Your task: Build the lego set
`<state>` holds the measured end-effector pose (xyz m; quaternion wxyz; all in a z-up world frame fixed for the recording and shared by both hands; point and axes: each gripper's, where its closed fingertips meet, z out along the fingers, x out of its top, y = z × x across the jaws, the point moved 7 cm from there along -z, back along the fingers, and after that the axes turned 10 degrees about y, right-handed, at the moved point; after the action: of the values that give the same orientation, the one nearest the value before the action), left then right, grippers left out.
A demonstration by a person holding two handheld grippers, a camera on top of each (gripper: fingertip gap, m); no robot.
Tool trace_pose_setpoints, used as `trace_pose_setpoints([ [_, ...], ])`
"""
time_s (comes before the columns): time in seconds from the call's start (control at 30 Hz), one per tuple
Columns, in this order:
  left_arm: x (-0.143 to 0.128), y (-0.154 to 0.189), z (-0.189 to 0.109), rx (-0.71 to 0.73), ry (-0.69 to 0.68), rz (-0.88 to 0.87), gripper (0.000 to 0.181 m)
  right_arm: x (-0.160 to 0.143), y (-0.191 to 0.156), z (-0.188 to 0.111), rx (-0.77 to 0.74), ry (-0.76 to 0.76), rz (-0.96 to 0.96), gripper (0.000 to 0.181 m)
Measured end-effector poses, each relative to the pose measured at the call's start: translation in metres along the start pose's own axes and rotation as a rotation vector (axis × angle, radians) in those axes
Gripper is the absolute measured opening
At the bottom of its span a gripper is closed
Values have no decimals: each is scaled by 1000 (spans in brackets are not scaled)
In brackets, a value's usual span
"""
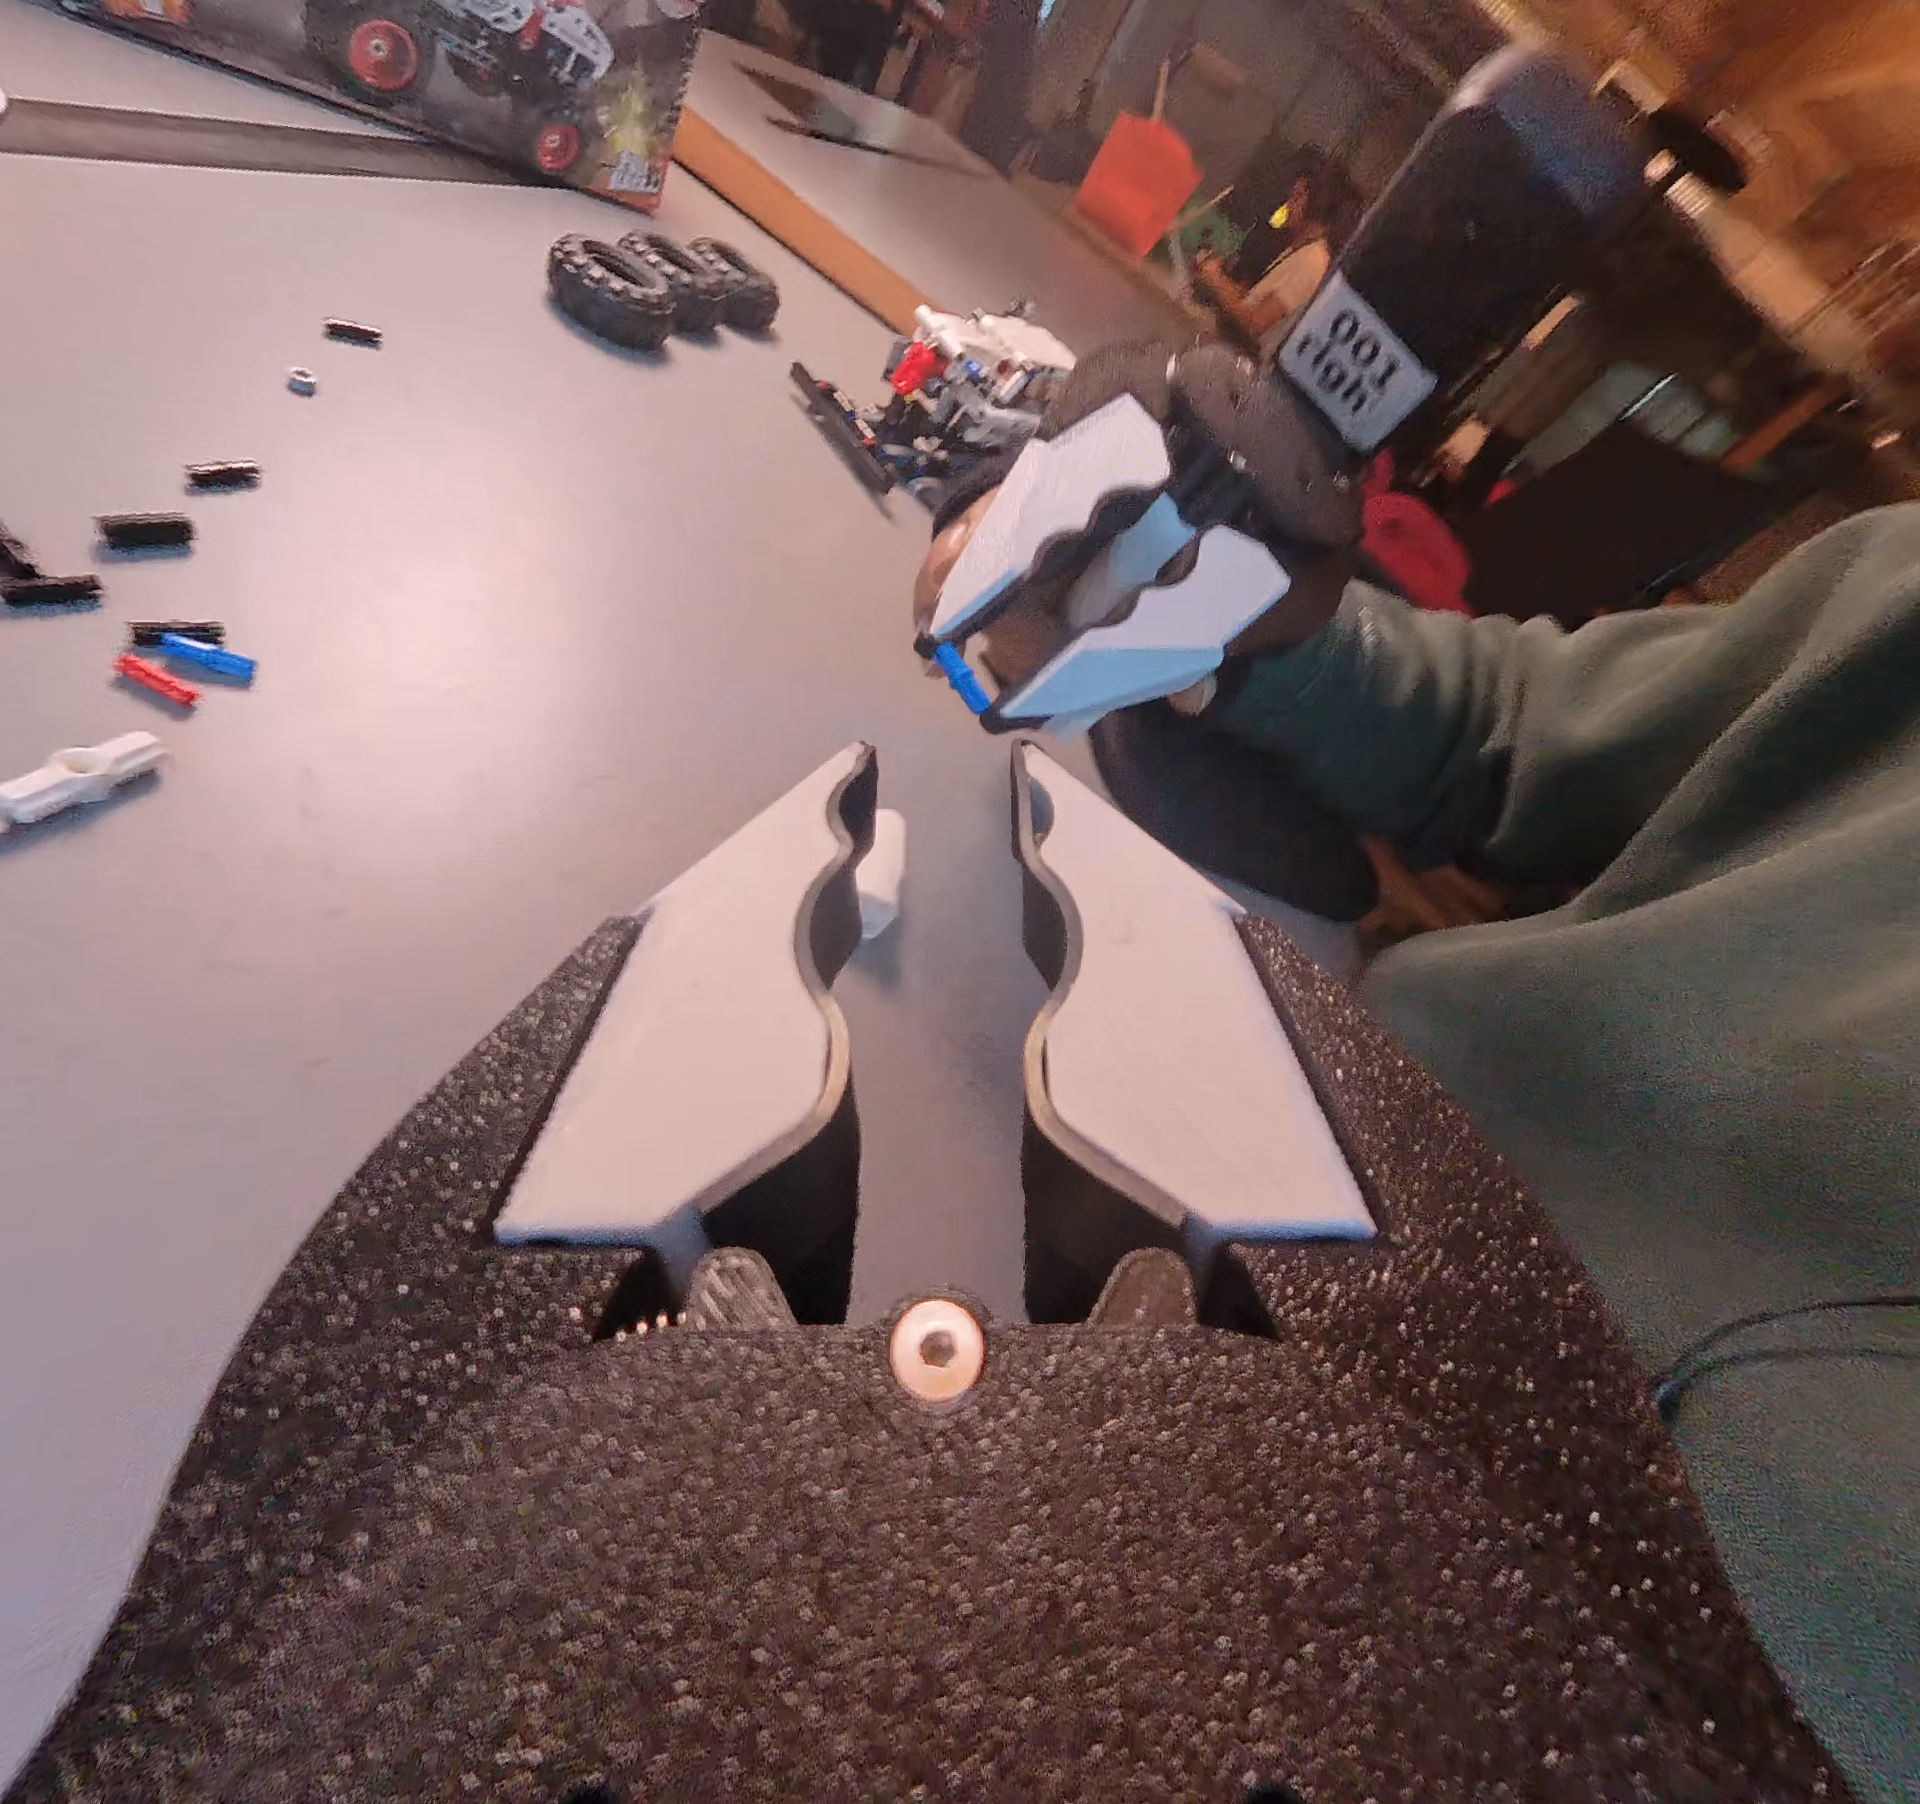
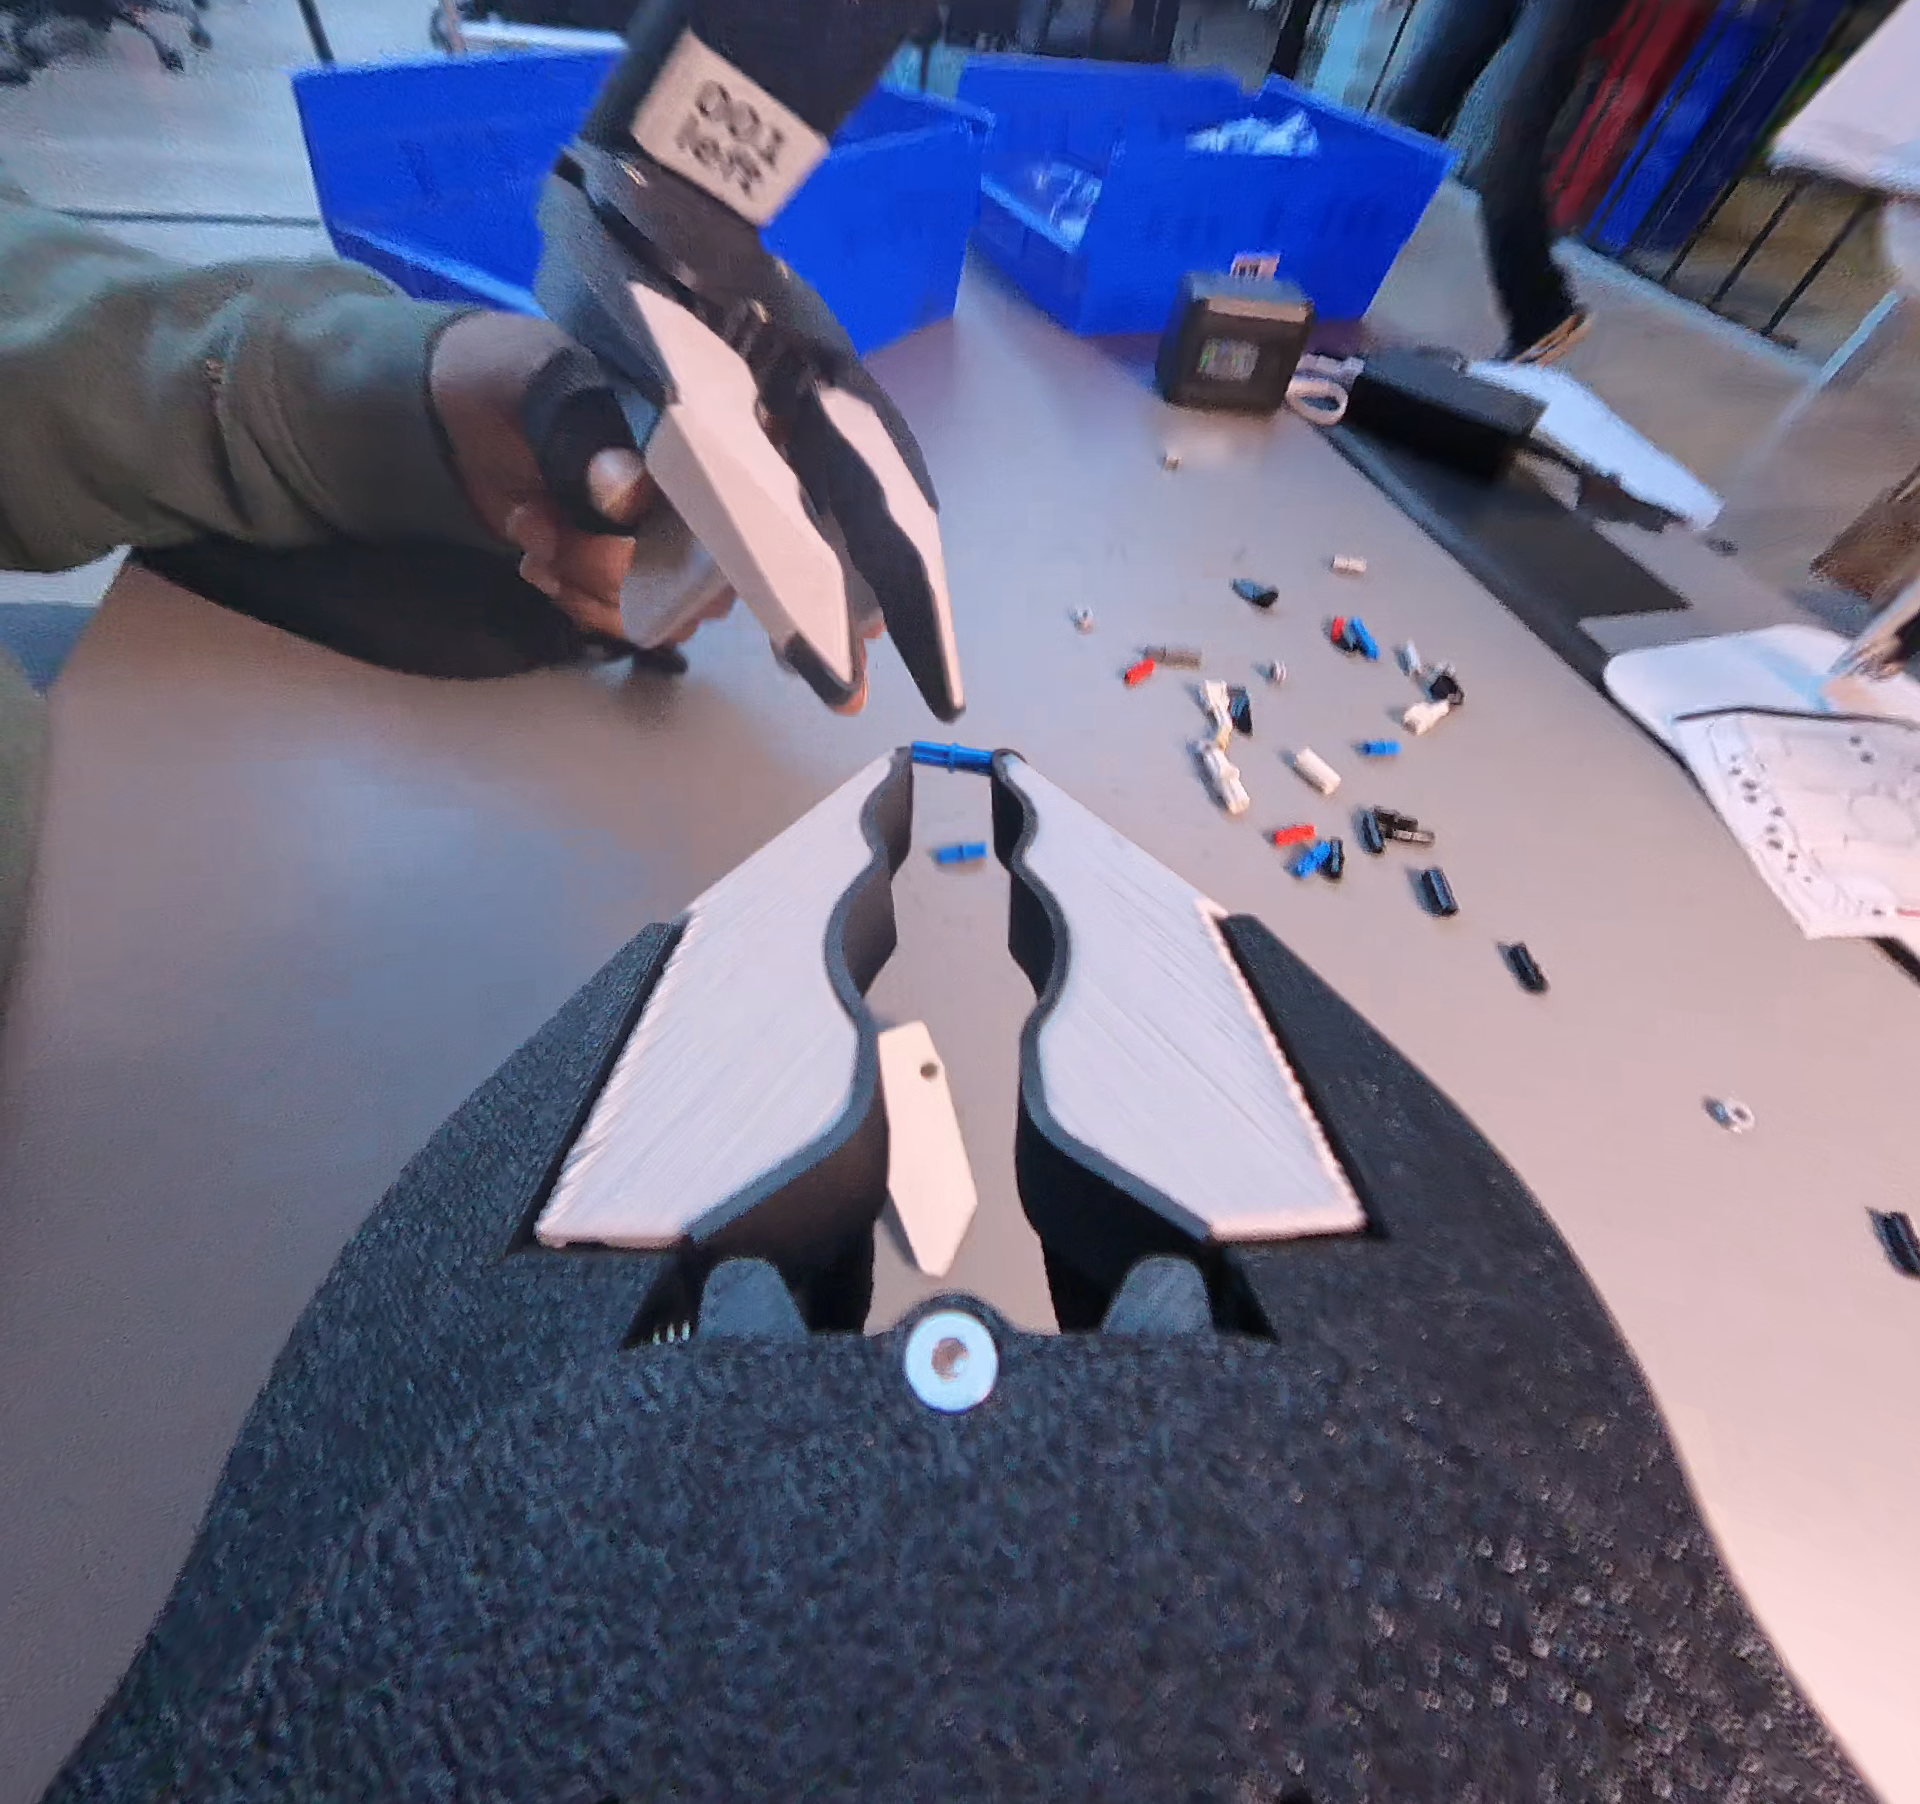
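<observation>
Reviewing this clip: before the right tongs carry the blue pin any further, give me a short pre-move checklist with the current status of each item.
1. Blue pin clamped at the tips of the right tongs: ok, it spans both tips.
2. Grip depth: not ok, only the pin's ends are caught, so it could slip.
3. Left tongs free to help: ok, open with nothing between them.
4. White piece within reach: ok, it lies on the table just beyond the left tongs.
5. Partly built truck reachable: ok, nothing lies in front of it.
6. Which hole takes the pin: cannot tell.
</observation>
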<state>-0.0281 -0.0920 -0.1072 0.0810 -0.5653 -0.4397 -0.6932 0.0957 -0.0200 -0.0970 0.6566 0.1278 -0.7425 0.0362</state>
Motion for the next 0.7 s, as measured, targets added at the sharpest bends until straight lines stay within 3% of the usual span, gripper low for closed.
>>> trace_pose_setpoints([
  [0.2,2,7,6,-161,105,-284,15,11,-20,1,-120,103,-153,15],
  [0.4,3,10,5,-202,109,-329,5,15,-29,3,-181,97,-303,15],
  [0.7,-13,17,1,-216,-200,-83,4,12,-36,-4,148,-102,-409,15],
])
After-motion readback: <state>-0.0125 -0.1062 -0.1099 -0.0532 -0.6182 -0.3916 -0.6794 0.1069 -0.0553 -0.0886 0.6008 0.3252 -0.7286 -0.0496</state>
